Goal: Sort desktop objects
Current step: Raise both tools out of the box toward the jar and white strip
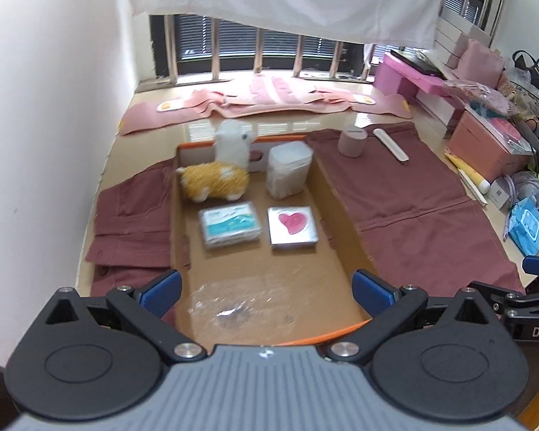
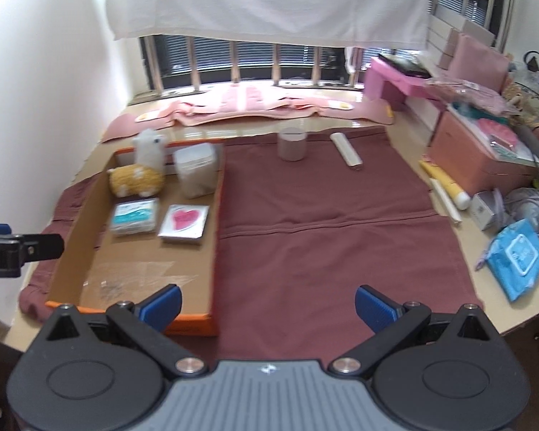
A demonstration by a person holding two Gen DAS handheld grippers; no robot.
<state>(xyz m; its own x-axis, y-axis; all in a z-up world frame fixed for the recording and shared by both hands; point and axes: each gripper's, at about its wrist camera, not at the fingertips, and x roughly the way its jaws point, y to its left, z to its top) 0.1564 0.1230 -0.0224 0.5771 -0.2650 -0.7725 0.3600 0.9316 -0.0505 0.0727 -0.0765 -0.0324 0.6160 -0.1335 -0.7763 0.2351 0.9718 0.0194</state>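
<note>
Both my claws stand wide apart and hold nothing. My left claw hangs over the near end of the cardboard box; my right claw hangs over the maroon cloth, just right of the box's near corner.

Already in the box: a plush alpaca and a clear lidded tub at its far end, and nearer me a wrapped teal packet beside a card with a pink heart. The near half of the box floor is bare.

Outside the box, on the cloth to the box's far right, stand a short pink cylinder and, right of it, a slim white case. The case's long axis runs away from me, slightly slanted. Both lie straight ahead of my right claw and well apart from it; I judge the right the nearer one for either pickup.

The cloth covers a pale tabletop under a barred window; clutter lines the table's right edge.
</note>
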